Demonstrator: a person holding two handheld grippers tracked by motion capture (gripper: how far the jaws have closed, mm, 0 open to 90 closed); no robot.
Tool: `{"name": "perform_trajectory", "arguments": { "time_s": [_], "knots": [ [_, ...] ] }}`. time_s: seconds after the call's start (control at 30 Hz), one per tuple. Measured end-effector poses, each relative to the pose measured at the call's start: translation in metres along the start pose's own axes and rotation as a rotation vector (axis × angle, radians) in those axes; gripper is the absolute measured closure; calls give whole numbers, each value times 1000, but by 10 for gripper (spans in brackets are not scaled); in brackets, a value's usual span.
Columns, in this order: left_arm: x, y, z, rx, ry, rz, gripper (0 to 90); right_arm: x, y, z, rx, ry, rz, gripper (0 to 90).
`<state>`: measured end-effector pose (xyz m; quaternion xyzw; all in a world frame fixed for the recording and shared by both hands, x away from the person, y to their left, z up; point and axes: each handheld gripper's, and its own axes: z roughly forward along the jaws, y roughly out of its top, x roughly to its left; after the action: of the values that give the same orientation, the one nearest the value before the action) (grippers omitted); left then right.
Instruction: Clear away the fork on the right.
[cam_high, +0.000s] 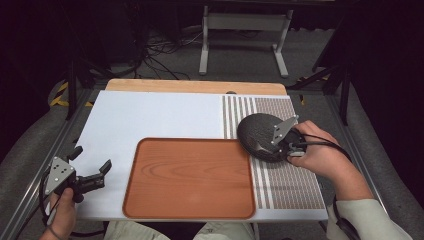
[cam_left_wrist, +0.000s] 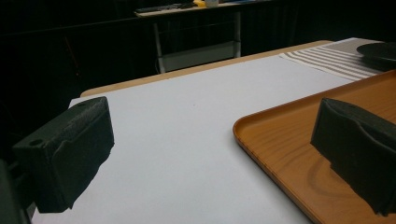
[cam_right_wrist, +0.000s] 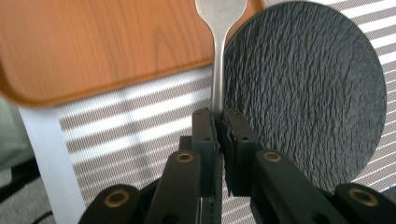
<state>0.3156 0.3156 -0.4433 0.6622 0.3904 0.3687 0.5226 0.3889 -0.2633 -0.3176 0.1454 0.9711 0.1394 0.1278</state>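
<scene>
the right gripper (cam_right_wrist: 218, 126) was closed tight on the handle of a metal utensil (cam_right_wrist: 218, 56), its jaws pinching the thin stem near the lower end. in the right gripper view the utensil ran straight up from the jaws, and its wider end widened out at the top edge of the picture, over the rim of the wooden tray (cam_right_wrist: 93, 51); whether it was a fork or a spoon could not be told, since the tip was cut off. just to the right of the handle lay a round black plate (cam_right_wrist: 308, 93) with a rough, slate-like surface, resting on the striped placemat (cam_right_wrist: 135, 126).

in the high view the right gripper (cam_high: 280, 142) was held by the person's right hand (cam_high: 320, 155) over the near side of the black plate (cam_high: 255, 132), on the striped placemat (cam_high: 295, 185) at the right part of the table (cam_high: 150, 115). the wooden tray (cam_high: 190, 177) lay at the middle of the table's near edge, touching the placemat's left border.

the left gripper (cam_high: 92, 167) hovered at the table's near left corner, left of the tray, with its jaws spread wide and nothing between them. in the left gripper view the two black jaws stood far apart, one over the white table (cam_left_wrist: 187, 130) and the other over the tray (cam_left_wrist: 289, 154).
</scene>
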Motion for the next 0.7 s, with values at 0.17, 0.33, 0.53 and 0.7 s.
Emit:
{"name": "perform_trajectory", "arguments": {
  "time_s": [0.17,0.33,0.53,0.7],
  "knots": [
    [0,0,0,-2,1,-1,1,7,17,2,-36,16,82,839],
    [0,0,0,-3,-2,-1,1,11,30,5,-56,36,172,839],
    [0,0,0,-4,-2,-2,1,17,44,13,-84,50,286,840],
    [0,0,0,-5,-4,-7,1,19,52,18,-82,51,354,839]
  ]
}}
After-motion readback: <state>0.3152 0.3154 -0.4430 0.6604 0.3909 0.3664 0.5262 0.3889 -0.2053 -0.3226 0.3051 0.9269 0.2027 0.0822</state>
